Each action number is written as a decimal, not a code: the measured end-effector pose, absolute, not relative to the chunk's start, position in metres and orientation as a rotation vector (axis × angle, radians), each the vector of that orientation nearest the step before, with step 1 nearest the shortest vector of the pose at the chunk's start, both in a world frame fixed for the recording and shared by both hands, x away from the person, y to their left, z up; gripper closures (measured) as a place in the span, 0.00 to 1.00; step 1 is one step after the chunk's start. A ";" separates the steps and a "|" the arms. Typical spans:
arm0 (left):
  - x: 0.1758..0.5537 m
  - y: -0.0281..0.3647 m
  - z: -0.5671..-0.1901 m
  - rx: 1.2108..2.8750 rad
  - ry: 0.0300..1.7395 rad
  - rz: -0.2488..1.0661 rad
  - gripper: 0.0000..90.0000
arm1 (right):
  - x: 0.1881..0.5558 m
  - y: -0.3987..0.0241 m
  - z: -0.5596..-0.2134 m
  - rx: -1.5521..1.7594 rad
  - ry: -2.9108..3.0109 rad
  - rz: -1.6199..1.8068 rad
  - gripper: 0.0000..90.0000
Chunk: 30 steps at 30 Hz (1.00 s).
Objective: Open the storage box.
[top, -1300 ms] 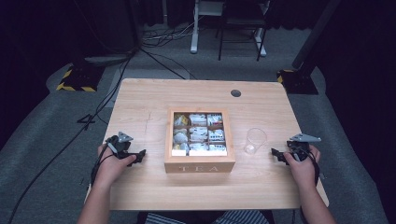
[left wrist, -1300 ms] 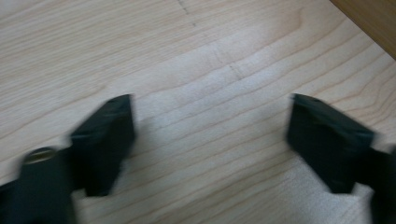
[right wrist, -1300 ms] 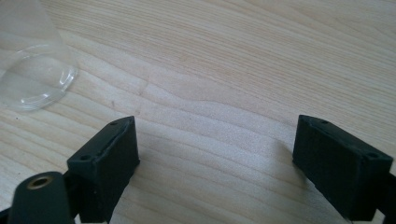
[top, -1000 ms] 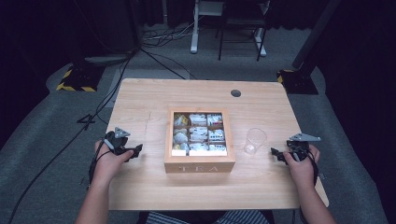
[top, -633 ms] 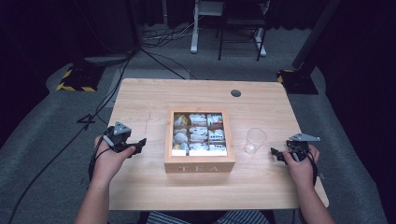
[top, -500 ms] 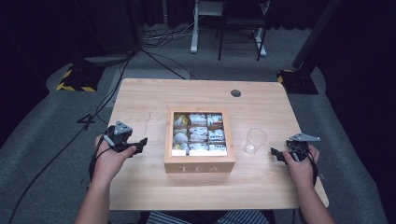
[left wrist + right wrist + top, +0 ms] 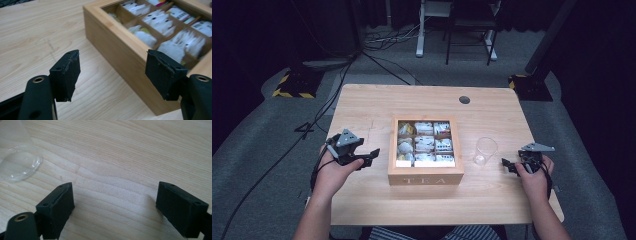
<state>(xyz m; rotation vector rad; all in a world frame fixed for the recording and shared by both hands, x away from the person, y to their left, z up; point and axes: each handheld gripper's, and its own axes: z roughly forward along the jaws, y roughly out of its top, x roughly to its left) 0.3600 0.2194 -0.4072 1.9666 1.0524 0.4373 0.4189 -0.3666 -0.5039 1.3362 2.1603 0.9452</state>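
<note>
Since the earlier frames, left gripper [image 7: 373, 154] has risen off the surface [image 7: 362, 107] and drawn nearer the tea box [image 7: 425, 176], while right gripper [image 7: 506, 165] has kept its place. Tea packets in the box compartments are blurred in the left gripper view, their print unreadable, and the box's far side is cut off there. Left gripper: jaws have just been opening, stand about half apart, nothing between them, touching nothing; the box wall lies just ahead, beside its right pad. Right gripper: jaws wide apart, empty, over bare wood; the clear cup [image 7: 17, 161], partly cut off, stands ahead to its left.
</note>
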 end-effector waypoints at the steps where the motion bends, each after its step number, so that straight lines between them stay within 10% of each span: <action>1: 0.359 0.216 -0.406 1.977 1.030 0.432 0.32 | 0.419 -0.367 -0.504 1.336 2.161 0.945 0.17; 30: 0.347 0.162 -0.425 2.279 0.862 0.279 0.20 | 0.419 -0.367 -0.504 1.337 2.161 0.946 0.17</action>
